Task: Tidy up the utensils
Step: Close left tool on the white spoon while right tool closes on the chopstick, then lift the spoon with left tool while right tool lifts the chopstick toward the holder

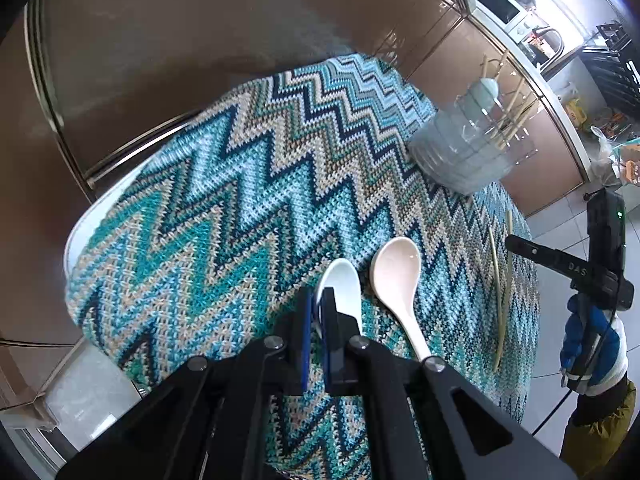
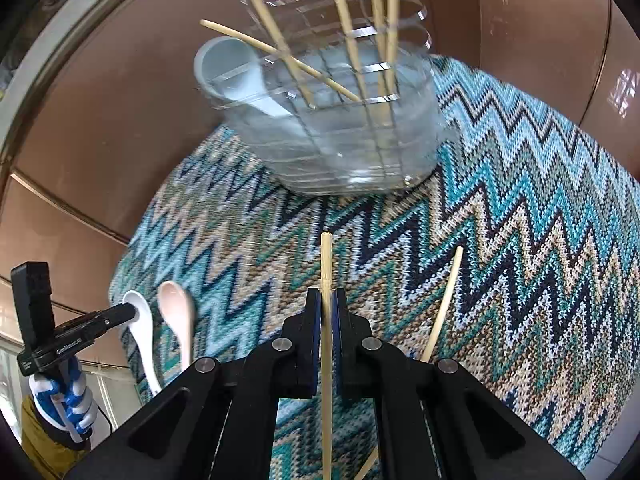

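Observation:
My left gripper [image 1: 317,300] is shut on a white spoon [image 1: 343,280] by its bowl edge, over the zigzag cloth. A pink spoon [image 1: 396,276] lies just right of it. My right gripper [image 2: 327,300] is shut on a bamboo chopstick [image 2: 326,256] that points toward the clear utensil holder [image 2: 340,136]. A second chopstick [image 2: 444,304] lies on the cloth to its right. The holder contains several chopsticks and a pale blue spoon [image 2: 232,68]. The left gripper [image 2: 128,312] on the white spoon [image 2: 142,328] shows at the far left of the right wrist view.
The zigzag knitted cloth [image 1: 240,208] covers a small round table. Brown cabinet fronts [image 1: 160,40] stand behind it. The clear holder [image 1: 464,148] sits at the table's far right edge in the left view. A kitchen counter with a microwave [image 1: 500,4] lies beyond.

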Tool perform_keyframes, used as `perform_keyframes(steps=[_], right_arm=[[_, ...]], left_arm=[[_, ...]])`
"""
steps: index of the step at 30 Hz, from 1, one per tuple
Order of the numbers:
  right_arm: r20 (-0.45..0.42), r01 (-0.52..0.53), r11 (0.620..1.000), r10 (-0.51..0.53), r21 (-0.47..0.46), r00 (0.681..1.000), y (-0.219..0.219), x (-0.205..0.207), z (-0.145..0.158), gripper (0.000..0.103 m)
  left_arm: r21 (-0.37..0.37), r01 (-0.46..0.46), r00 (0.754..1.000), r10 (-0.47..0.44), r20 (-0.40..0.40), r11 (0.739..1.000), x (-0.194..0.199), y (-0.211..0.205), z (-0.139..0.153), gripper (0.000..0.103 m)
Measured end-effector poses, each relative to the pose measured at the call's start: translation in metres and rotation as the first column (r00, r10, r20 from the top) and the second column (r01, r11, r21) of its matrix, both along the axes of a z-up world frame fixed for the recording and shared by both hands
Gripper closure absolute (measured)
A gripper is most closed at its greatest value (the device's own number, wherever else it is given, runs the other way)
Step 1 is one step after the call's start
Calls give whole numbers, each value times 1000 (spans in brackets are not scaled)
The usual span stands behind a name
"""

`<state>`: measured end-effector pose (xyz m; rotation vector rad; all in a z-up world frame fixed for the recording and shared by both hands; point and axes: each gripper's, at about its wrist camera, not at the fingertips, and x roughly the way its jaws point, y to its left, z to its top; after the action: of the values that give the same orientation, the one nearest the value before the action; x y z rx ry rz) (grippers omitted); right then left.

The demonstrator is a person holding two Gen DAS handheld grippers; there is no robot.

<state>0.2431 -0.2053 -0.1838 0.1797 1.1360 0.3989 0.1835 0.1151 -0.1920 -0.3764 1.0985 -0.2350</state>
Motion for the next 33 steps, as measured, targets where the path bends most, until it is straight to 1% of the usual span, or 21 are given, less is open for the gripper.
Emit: perform_keyframes(steps=[9, 11, 17, 24, 33], right_arm=[[94, -12, 1000, 11, 14, 996, -1, -37, 45, 98], [114, -12, 1000, 11, 12, 993, 6, -39, 52, 98], [171, -12, 1000, 9, 19, 985, 11, -58, 71, 98], [245, -6, 1000, 0, 25, 970, 12, -86, 94, 98], [318, -5, 1000, -3, 24, 948, 12, -114, 121, 98]], left_arm=[[6, -19, 999, 18, 47, 1000, -20, 5, 19, 99], [4, -24, 998, 23, 57, 1000, -24, 6, 23, 99], [1, -38, 994, 37, 99, 999, -39, 9, 39, 99], [-2, -52, 984, 52, 169, 999, -58, 12, 64, 99], [-12, -60, 972, 61, 227, 998, -82, 11, 90, 99]])
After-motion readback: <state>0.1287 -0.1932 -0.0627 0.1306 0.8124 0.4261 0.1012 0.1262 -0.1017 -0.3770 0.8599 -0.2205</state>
